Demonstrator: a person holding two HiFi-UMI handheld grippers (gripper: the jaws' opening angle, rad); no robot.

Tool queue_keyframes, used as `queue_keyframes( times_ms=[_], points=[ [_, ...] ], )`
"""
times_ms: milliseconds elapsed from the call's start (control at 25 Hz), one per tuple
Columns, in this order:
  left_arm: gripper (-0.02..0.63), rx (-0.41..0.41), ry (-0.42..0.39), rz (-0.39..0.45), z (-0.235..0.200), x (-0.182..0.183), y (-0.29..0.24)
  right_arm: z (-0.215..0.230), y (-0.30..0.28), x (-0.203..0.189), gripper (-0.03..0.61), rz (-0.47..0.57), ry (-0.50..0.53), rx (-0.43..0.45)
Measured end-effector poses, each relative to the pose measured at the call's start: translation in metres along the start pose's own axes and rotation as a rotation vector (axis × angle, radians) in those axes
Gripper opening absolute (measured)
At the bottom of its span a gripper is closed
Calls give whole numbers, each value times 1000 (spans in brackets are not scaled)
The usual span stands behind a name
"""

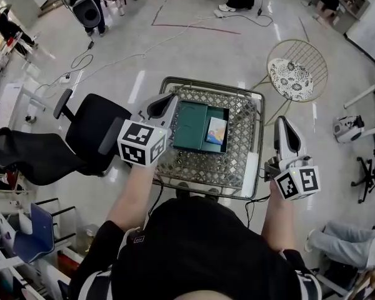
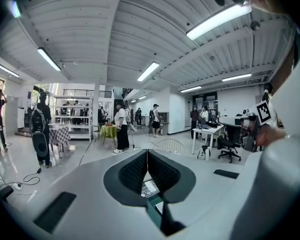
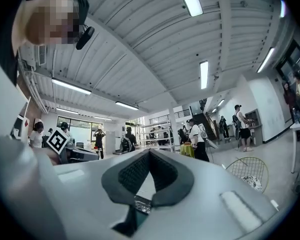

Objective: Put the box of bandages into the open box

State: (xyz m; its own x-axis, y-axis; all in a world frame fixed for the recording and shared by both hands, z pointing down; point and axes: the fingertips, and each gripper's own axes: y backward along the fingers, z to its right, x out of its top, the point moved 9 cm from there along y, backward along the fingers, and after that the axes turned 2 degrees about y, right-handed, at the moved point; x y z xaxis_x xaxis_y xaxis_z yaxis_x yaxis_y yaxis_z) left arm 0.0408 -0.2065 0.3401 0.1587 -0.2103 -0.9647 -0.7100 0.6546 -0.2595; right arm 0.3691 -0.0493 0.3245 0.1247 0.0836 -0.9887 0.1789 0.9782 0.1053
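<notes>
Fingers [image 2: 135, 171] pressed tight together on the left gripper [image 1: 167, 102], nothing between them. It hovers over the left edge of the mesh surface [image 1: 237, 164], just beside the teal open box [image 1: 190, 127]. And look, the box of bandages [image 1: 216, 130] lies inside that open box, in its right half. Over to the right gripper [image 1: 284, 125]: its fingers [image 3: 135, 174] are closed too, empty, held off the surface's right edge, well apart from the open box.
</notes>
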Motion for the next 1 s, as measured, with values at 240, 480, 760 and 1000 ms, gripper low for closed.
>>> queue_keyframes(
  times_ms=[240,480,760,1000],
  points=[
    [8,4,17,2,0,-8,-3,4,-7,-11,8,-22,-29,-1],
    [8,15,29,4,-1,-11,0,1,-20,-9,8,-25,-15,26],
    [8,27,43,-14,-2,-21,6,-4,-24,-18,8,-60,-19,50],
    [8,34,43,-16,-2,-22,9,-5,-20,-25,8,-89,-31,54]
  ],
)
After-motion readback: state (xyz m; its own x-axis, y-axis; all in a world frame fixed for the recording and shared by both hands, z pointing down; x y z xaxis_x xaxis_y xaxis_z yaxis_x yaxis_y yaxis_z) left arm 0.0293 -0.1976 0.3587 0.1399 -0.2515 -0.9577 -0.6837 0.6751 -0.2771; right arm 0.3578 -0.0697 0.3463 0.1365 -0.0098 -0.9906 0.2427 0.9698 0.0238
